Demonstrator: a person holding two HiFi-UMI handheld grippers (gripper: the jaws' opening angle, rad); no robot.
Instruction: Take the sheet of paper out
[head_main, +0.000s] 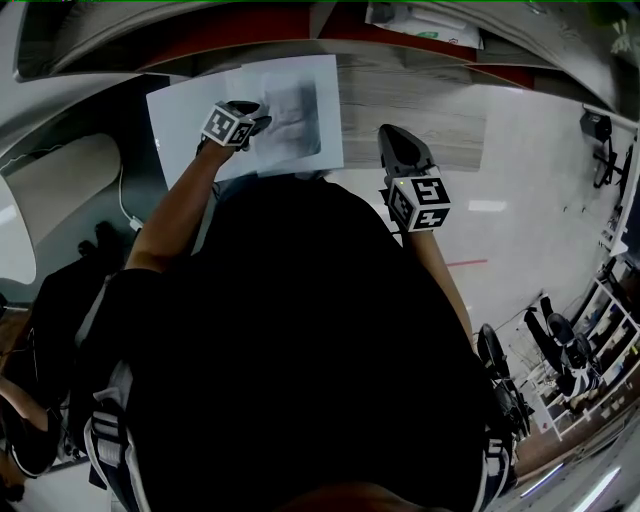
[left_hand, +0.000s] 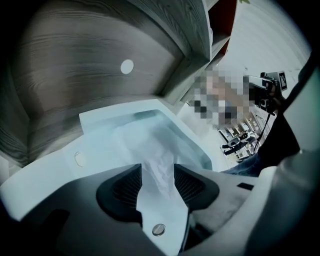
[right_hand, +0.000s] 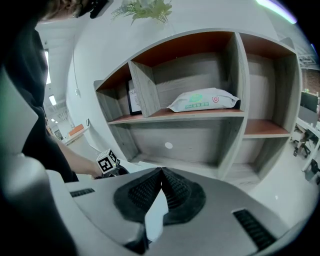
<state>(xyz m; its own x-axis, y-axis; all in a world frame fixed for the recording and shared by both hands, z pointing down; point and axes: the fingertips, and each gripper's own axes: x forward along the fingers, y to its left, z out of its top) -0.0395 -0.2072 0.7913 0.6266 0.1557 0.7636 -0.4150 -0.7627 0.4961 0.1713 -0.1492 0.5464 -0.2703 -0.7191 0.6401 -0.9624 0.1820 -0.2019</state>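
The person wears a black short-sleeved top (head_main: 300, 350). The left gripper (left_hand: 157, 172) and right gripper (right_hand: 161, 176) are grey with black ribbed pads (left_hand: 125, 187), each carrying a black-and-white marker cube (head_main: 420, 203).

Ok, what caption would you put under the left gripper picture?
Open left gripper poised over a white sheet of paper beneath a grey wooden shelf.

Right gripper (right_hand: 161, 171), fingers (right_hand: 137, 192) together, wooden shelf (right_hand: 200, 136) ahead, white packet (right_hand: 202, 100), perhaps wipes, left gripper (right_hand: 108, 163) low-left
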